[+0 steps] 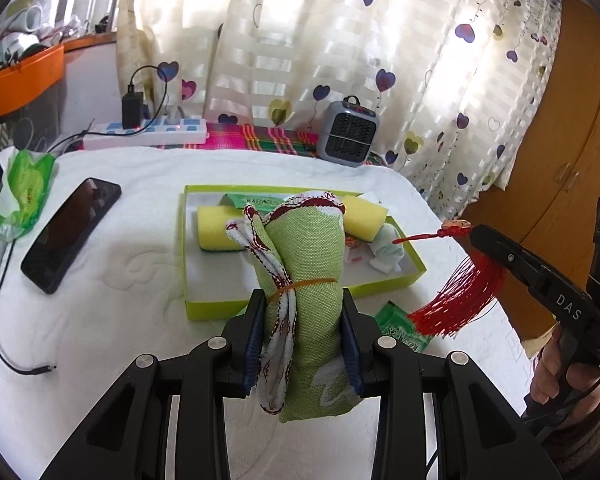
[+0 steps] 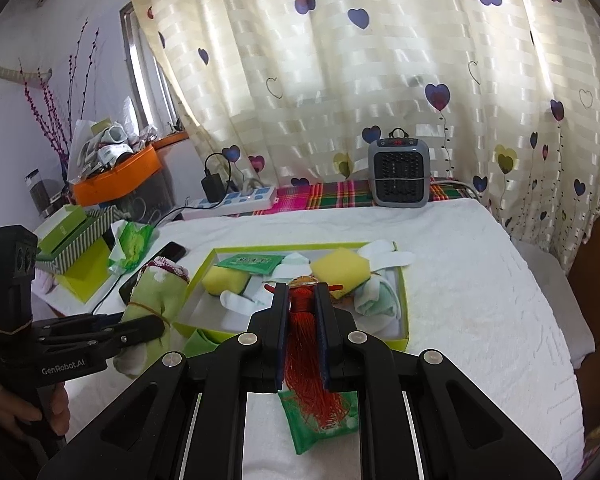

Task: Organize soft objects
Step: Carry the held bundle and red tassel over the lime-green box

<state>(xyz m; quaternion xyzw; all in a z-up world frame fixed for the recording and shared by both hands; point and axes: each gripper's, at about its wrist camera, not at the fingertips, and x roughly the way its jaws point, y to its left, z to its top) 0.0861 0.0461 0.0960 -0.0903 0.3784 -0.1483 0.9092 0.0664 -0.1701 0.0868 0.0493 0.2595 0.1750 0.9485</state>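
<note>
My left gripper [image 1: 303, 300] is shut on a rolled green cloth bundle [image 1: 306, 280], bound with a rubber band and a white-and-red cord, held above the white-covered bed. My right gripper [image 2: 302, 292] is shut on a red tassel [image 2: 306, 344], whose threads hang down between and below the fingers. In the left wrist view the tassel [image 1: 460, 300] dangles at the right from the right gripper [image 1: 478, 236]. Ahead lies a lime-green tray [image 1: 300, 308] with two yellow sponges [image 1: 216, 228], a green packet [image 2: 252, 262] and pale folded cloths [image 2: 380, 292]. The bundle [image 2: 152, 292] shows at the left in the right wrist view.
A black phone [image 1: 70, 234] and a cable lie left of the tray, with a green tissue pack [image 1: 24, 192] beyond. A green sachet [image 2: 320, 420] lies on the bed under the tassel. A grey heater [image 2: 399, 174] and a power strip [image 2: 236, 202] stand by the curtain.
</note>
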